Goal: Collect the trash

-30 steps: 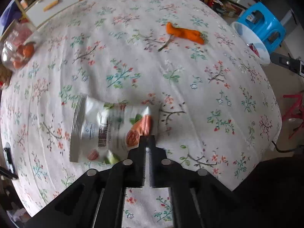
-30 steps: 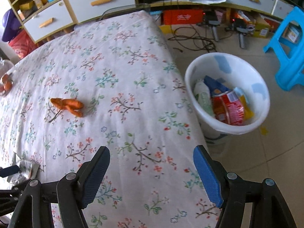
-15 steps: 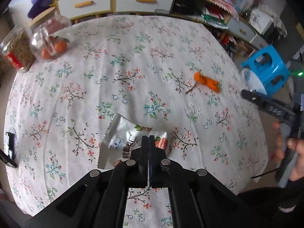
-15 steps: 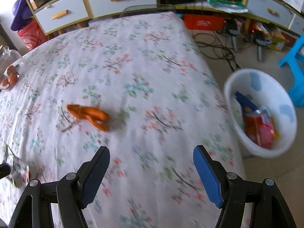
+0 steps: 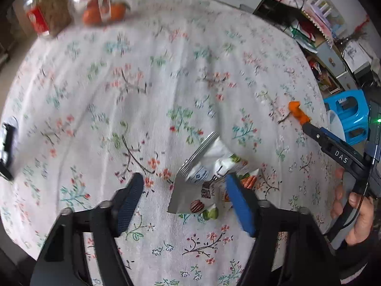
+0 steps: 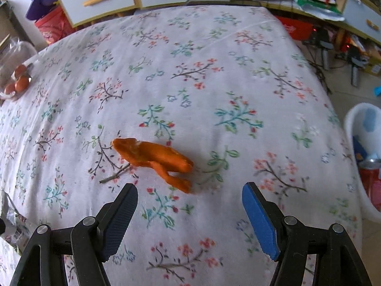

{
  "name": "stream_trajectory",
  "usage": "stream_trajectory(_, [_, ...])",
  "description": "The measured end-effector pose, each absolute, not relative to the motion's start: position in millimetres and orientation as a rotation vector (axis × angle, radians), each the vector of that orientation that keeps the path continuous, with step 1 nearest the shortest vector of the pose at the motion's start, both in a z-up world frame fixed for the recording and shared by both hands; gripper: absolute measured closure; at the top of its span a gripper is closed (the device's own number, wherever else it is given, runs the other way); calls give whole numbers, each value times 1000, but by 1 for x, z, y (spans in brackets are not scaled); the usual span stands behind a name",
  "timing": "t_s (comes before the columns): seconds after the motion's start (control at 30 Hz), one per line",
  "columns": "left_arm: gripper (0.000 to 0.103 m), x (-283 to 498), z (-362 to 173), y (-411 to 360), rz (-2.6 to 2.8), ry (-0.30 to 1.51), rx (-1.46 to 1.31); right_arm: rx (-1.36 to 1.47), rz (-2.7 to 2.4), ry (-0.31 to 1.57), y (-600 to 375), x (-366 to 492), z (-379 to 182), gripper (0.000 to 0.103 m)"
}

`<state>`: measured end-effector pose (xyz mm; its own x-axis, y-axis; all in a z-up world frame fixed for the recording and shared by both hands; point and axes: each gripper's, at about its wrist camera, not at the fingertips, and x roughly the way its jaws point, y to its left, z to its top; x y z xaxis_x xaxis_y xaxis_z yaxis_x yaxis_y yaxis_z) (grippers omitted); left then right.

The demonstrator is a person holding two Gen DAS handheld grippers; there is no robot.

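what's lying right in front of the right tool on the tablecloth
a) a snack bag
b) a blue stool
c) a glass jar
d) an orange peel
d: in the right wrist view, the orange peel lies on the floral tablecloth just ahead of the open right tool, untouched, beside a small twig.

both wrist views overlook table (image 5: 147,54), sharing peel (image 6: 152,158)
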<state>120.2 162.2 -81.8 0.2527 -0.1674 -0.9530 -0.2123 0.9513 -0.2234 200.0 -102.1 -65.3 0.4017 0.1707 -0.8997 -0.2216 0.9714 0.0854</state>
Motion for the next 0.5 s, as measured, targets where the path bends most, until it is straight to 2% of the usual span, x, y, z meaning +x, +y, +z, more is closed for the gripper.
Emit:
stream_trajectory(0.03, [70,120,-88,161,22,1343,-338,-58,251,1129,-100,201,-67,26])
stream_trajectory(0.1, [79,119,-93,157,22,1347,-303,-72,255,1128,-96,203,-72,27])
stream_trajectory(0.13, [88,119,-92,153,18,1346,-267,-75,257,1130,-94,205,-74,27])
stream_trajectory(0.2, [96,118,-90,149,0,1336,-240,-77,257,1136,-93,206,-79,32])
stream_trajectory(0.33, [102,116,-85,144,-5,1322,-224,-99,250,1140,-90,208,-86,45])
stream_trajectory(0.37, [103,115,-83,143,-9,1313,-218,-114,250,1130,-89,208,-86,55])
stream_trajectory(0.4, [103,114,-80,142,-10,1304,-214,-124,258,1129,-87,207,-86,72])
stream_trajectory(0.47, [103,114,-76,143,-3,1289,-216,-152,261,1141,-86,207,-84,95])
stream_trajectory(0.5, [103,114,-75,145,1,1283,-222,-145,264,1152,-87,206,-83,96])
